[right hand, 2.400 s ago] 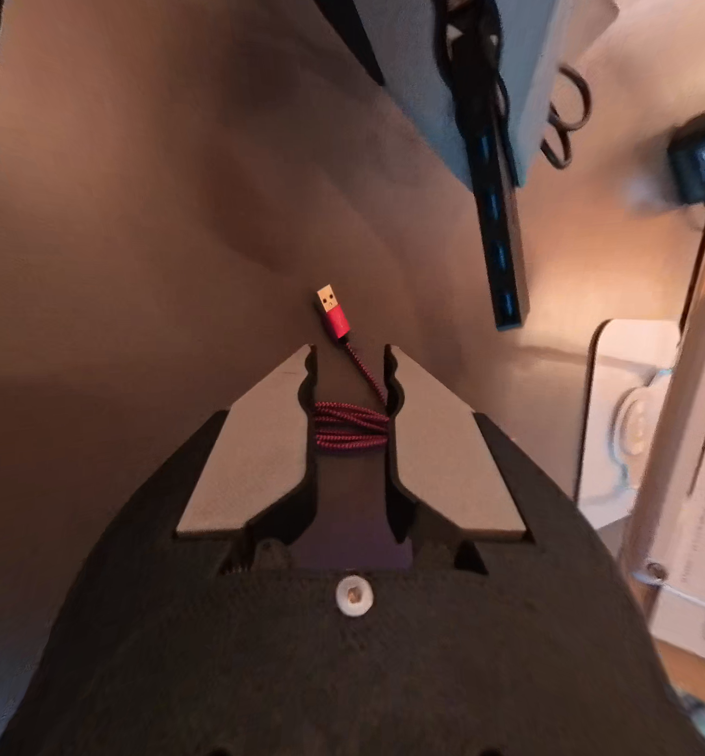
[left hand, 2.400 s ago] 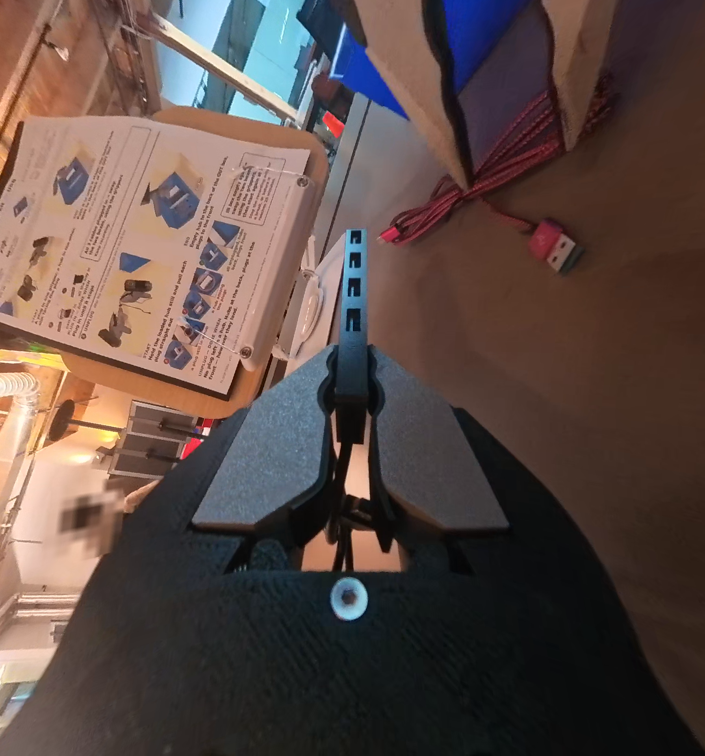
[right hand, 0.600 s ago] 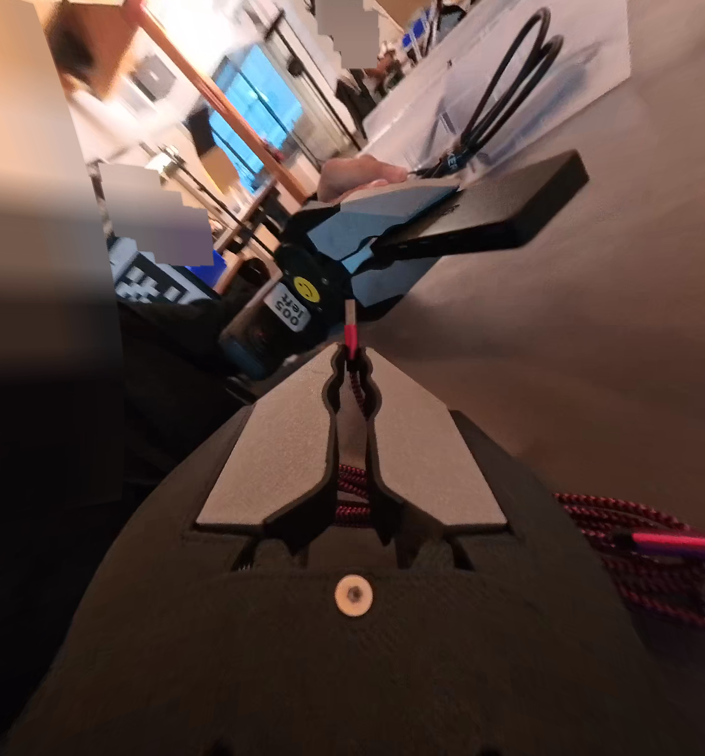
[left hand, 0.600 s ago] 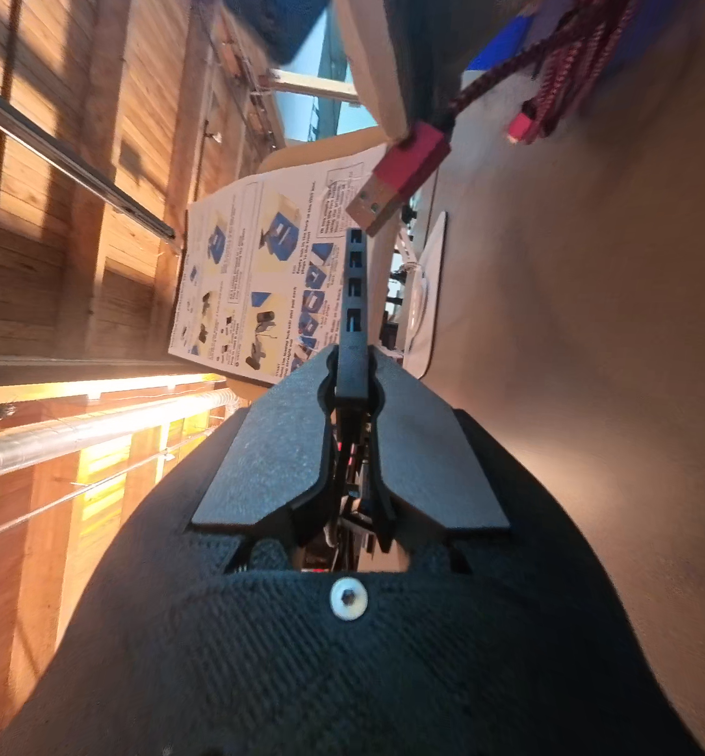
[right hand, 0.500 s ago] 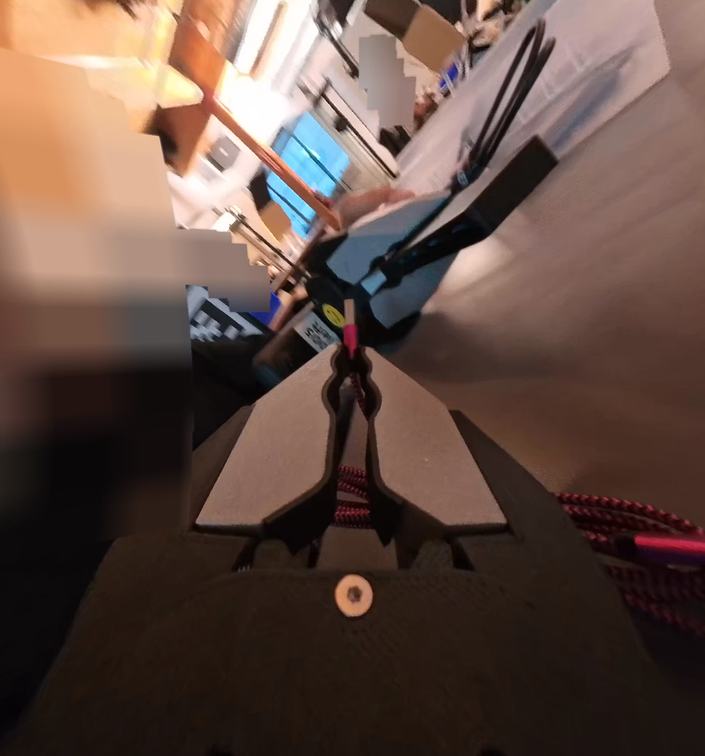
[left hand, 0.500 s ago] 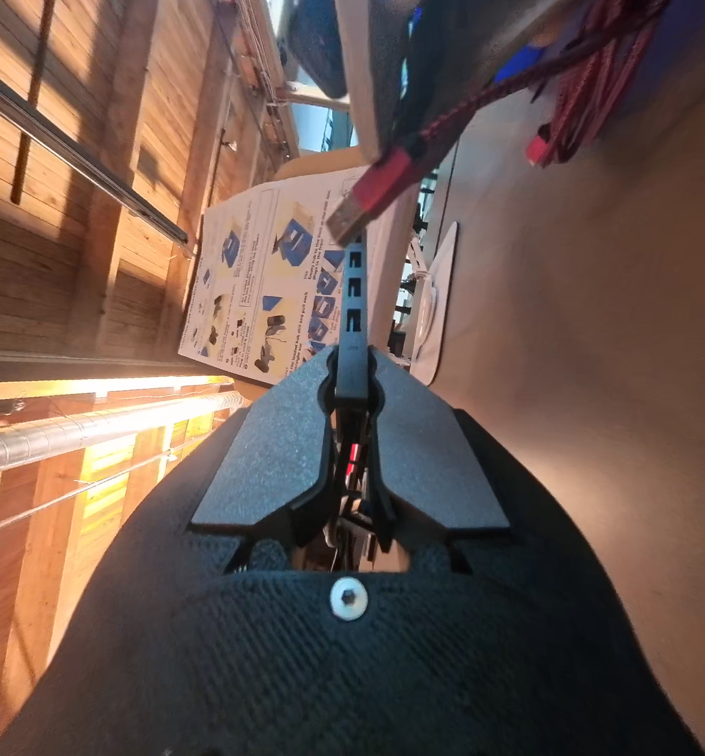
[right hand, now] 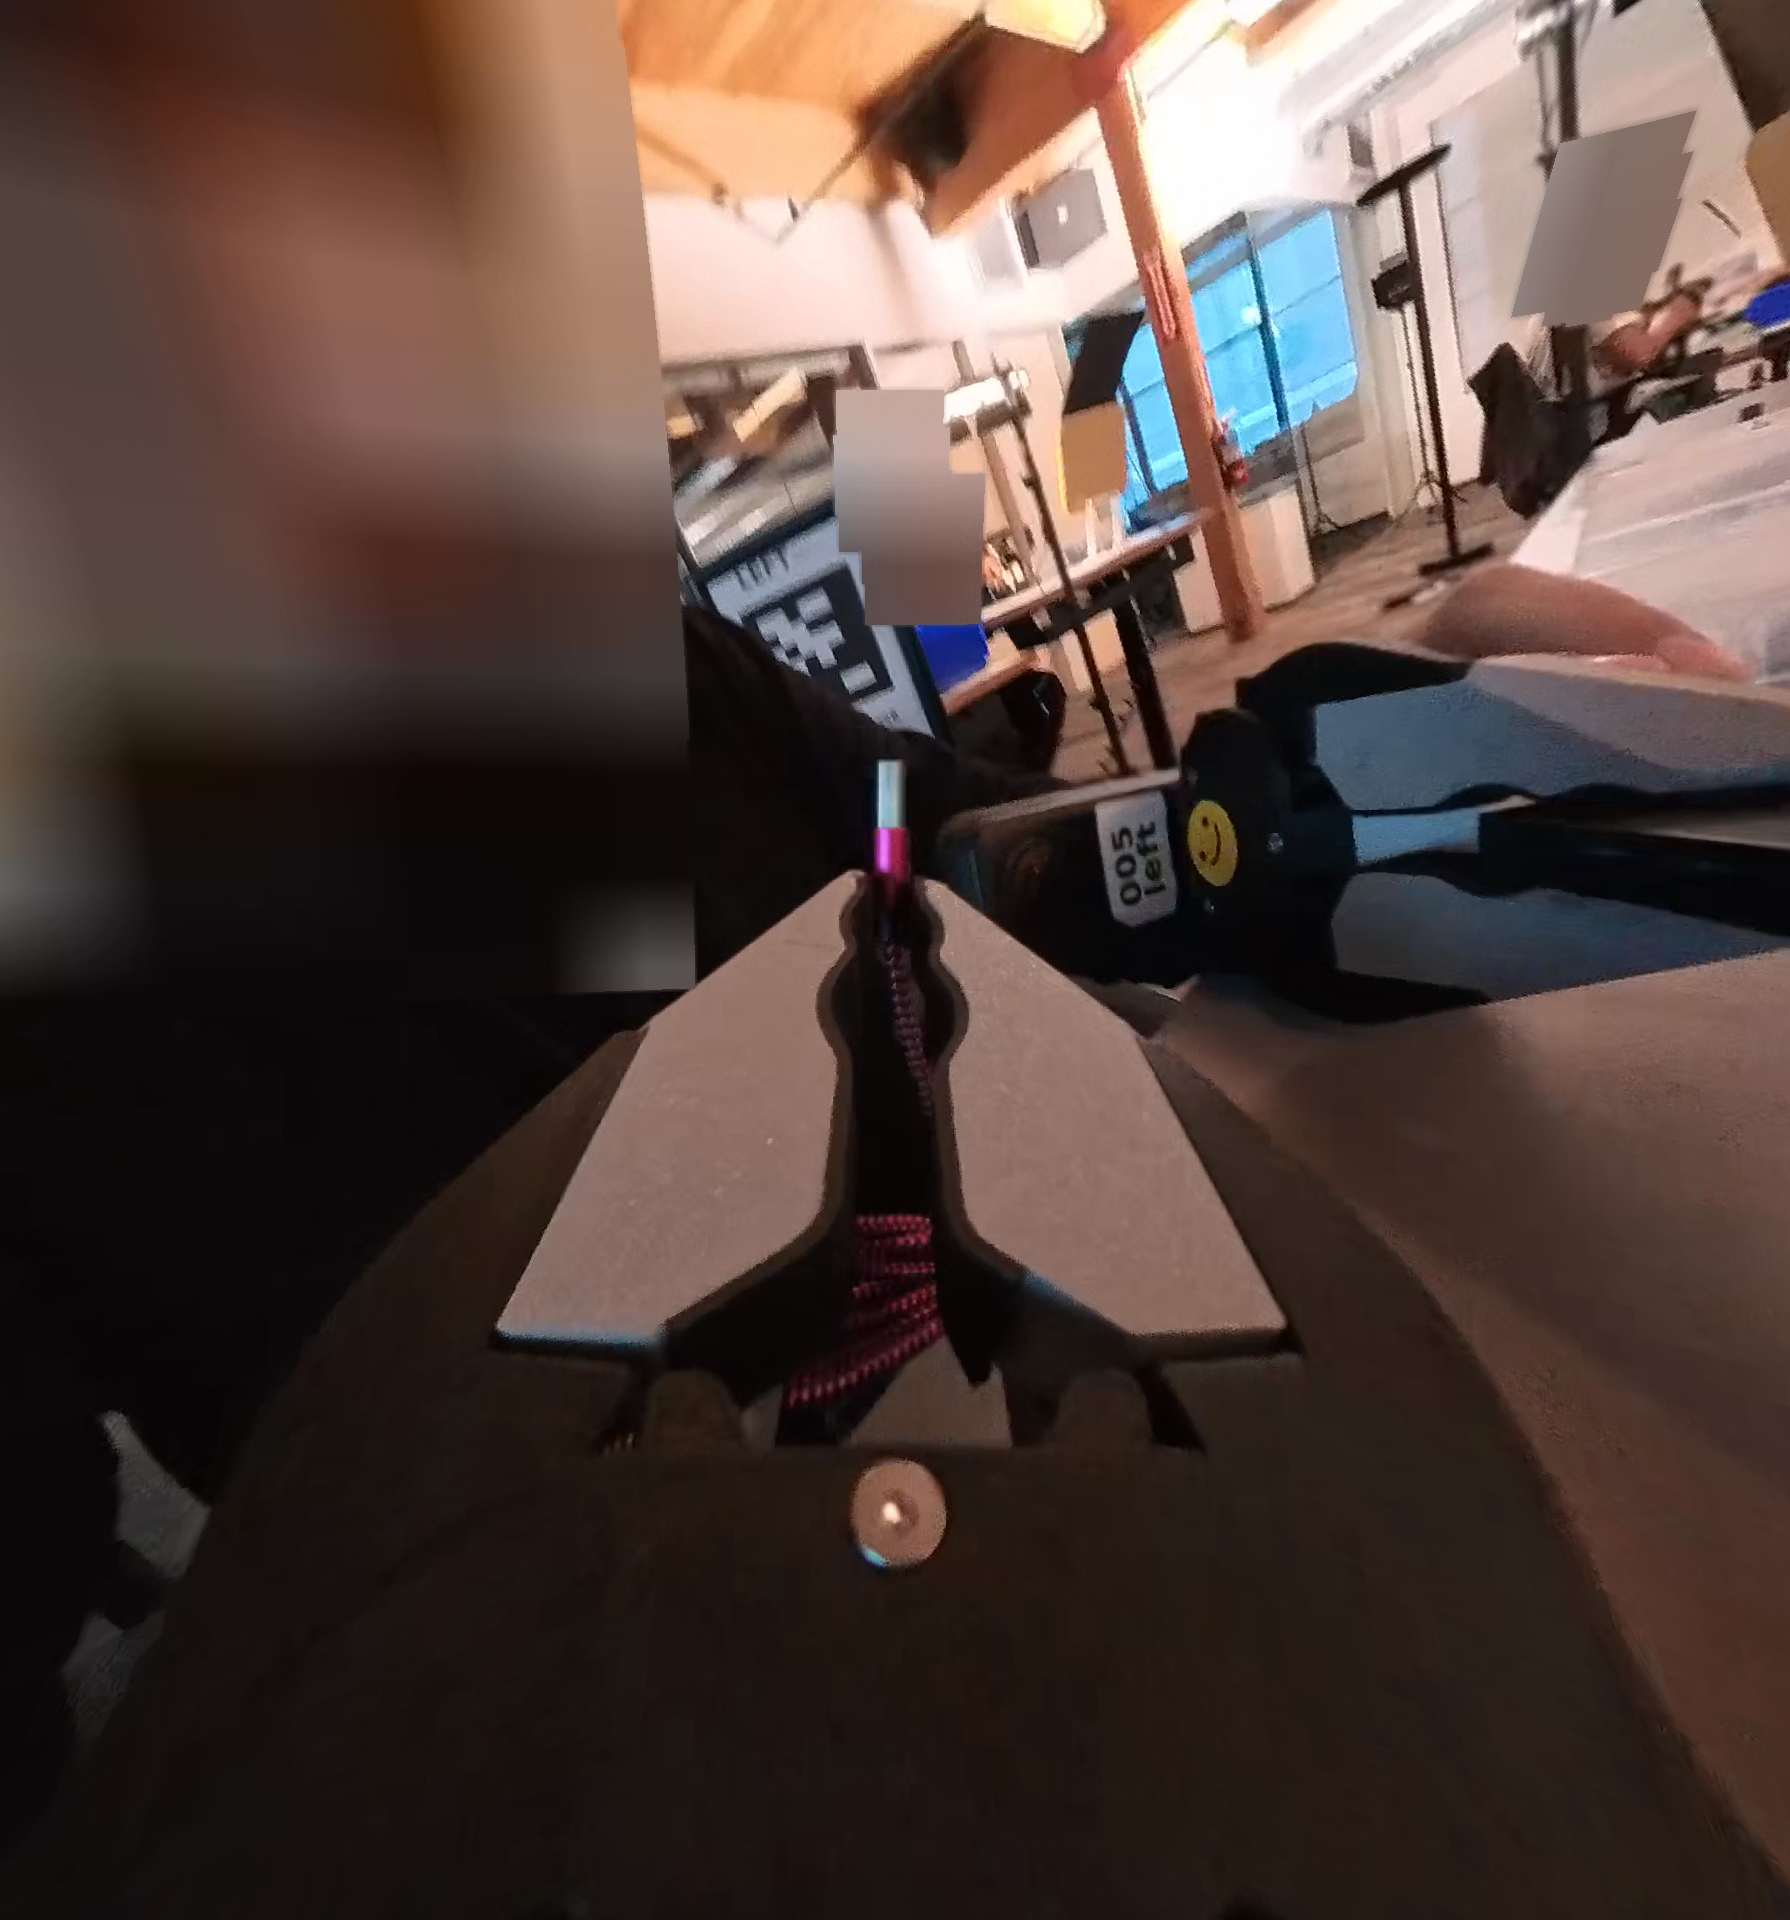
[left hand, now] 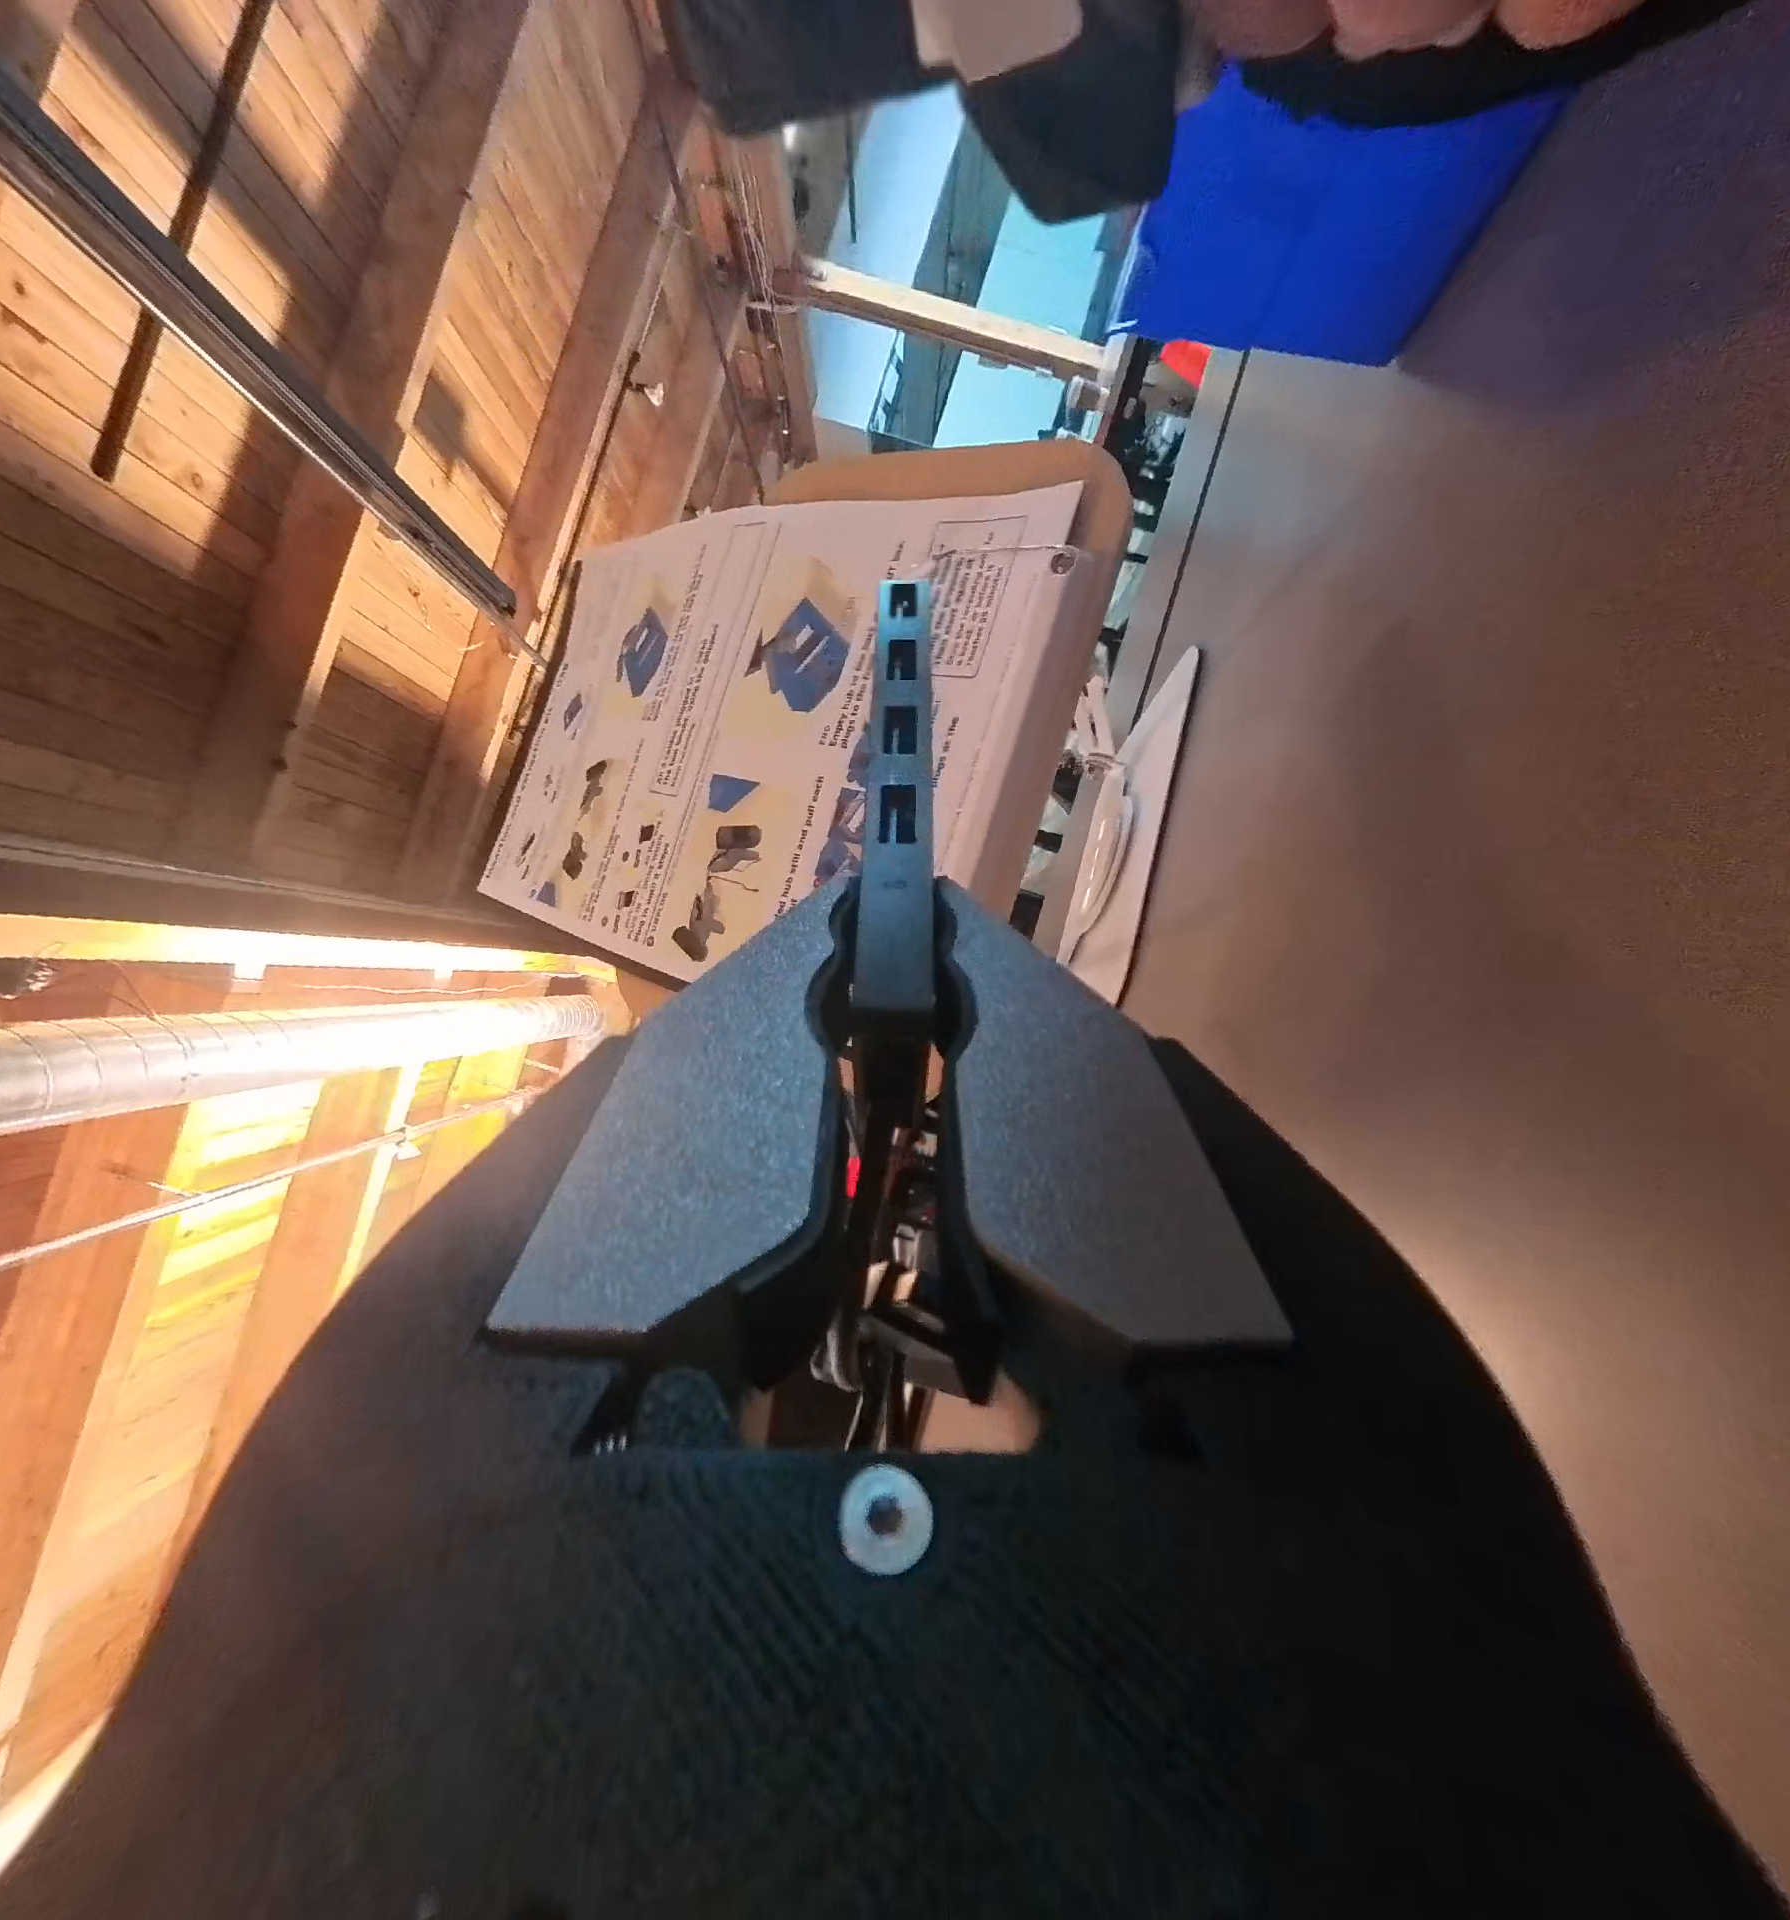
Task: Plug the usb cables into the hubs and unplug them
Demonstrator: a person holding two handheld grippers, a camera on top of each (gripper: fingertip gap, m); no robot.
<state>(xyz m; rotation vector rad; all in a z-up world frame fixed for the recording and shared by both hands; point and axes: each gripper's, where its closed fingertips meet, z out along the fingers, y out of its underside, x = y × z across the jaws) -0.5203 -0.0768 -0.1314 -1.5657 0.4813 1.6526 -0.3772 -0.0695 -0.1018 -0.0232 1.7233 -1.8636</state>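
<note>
Left gripper jaws pinch the rigid black hub near its base, ports projecting beyond the tips; right gripper jaws clamp the red plug by its stiff shell, limp braided cable trailing behind, apparently light

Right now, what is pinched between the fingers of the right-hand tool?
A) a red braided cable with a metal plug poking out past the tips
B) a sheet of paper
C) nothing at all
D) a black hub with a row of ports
A: in the right wrist view the right gripper is shut on the red braided cable, whose silver plug sticks out beyond the tips.
</note>
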